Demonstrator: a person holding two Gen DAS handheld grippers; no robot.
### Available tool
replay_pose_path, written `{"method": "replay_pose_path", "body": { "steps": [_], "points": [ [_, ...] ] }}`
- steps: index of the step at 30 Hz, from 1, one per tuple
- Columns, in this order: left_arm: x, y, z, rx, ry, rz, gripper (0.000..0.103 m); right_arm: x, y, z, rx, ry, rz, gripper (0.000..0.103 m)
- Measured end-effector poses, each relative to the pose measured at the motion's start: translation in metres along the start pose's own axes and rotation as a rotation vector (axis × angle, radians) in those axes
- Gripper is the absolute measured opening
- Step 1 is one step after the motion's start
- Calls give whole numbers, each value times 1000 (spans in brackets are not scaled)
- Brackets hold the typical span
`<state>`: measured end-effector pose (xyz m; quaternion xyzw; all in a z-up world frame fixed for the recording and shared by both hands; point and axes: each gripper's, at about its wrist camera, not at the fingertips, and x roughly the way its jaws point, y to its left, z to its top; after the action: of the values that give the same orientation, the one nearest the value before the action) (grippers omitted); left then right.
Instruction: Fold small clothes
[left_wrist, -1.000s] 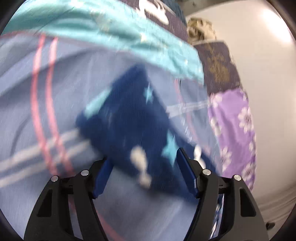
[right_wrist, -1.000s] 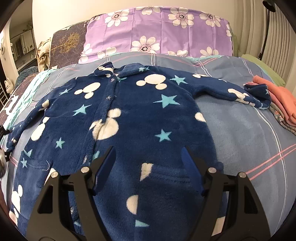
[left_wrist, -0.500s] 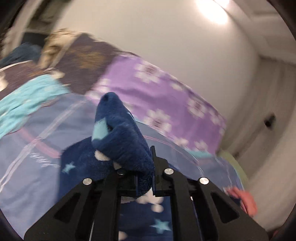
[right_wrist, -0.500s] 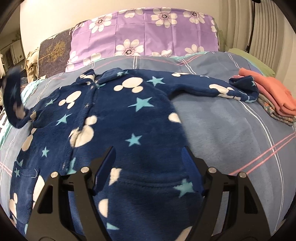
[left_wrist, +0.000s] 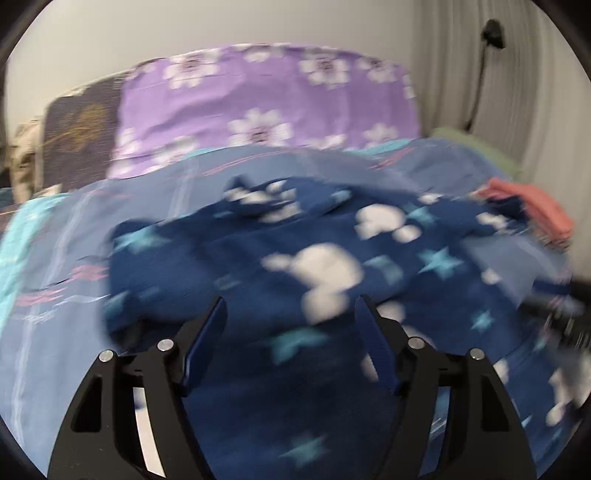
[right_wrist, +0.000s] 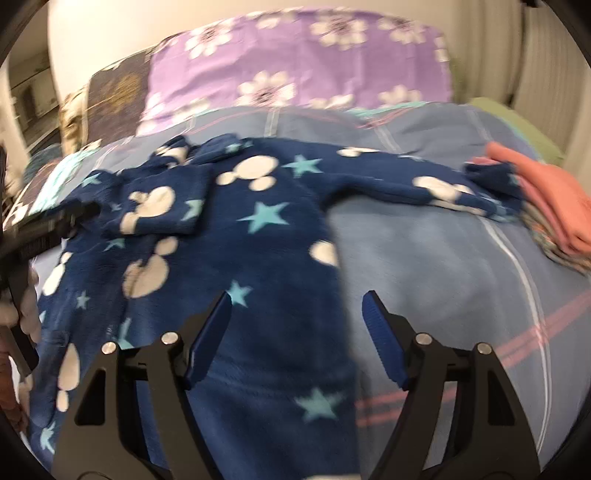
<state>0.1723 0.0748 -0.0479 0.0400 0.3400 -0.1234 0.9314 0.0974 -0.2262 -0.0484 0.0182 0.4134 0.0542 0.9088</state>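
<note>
The navy fleece onesie (right_wrist: 258, 229) lies spread on the blue bedspread (right_wrist: 443, 258), its left sleeve (right_wrist: 162, 206) folded in across the chest and its other sleeve (right_wrist: 424, 188) stretched out flat toward the folded orange clothes (right_wrist: 546, 199) at the onesie's right. The left gripper (left_wrist: 291, 314) hangs over the onesie's left edge with jaws spread and holding nothing. The right gripper (right_wrist: 297, 308) hangs over the onesie's right edge, likewise spread and holding nothing.

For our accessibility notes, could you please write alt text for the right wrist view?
A navy fleece onesie lies on a blue bedspread, one sleeve folded across its chest, the other outstretched. The open right hand-held gripper hovers above its edge.
</note>
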Motion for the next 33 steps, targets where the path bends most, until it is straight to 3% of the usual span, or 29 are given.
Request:
{"method": "replay_pose_path", "body": {
  "steps": [2,5,9,12,14,16,18,21,24,30,33],
  "points": [
    [-8,24,-12,-4,6,90,77,11,7,13,-19,26,80,49],
    [-9,58,-26,-10,40,246,78,36,24,37,-30,64,213,48],
    [10,98,-30,-116,122,288,78,91,57,64,-11,156,294,61],
    [30,120,-28,-208,184,339,78,134,71,76,41,236,294,64],
    [37,131,-26,-259,182,387,78,149,76,81,67,242,292,64],
    [43,140,-28,-292,179,432,78,149,89,88,-7,203,302,13],
    [48,141,-33,-305,192,443,74,134,97,95,-74,147,263,8],
    [41,137,-34,-289,161,451,67,88,91,104,-112,-14,220,8],
    [39,128,-35,-256,141,442,67,53,67,106,-115,-124,106,9],
    [39,115,-33,-196,158,412,67,106,9,75,1,110,38,17],
    [23,114,-35,-183,162,367,66,100,-11,69,78,97,84,18]
  ]
}}
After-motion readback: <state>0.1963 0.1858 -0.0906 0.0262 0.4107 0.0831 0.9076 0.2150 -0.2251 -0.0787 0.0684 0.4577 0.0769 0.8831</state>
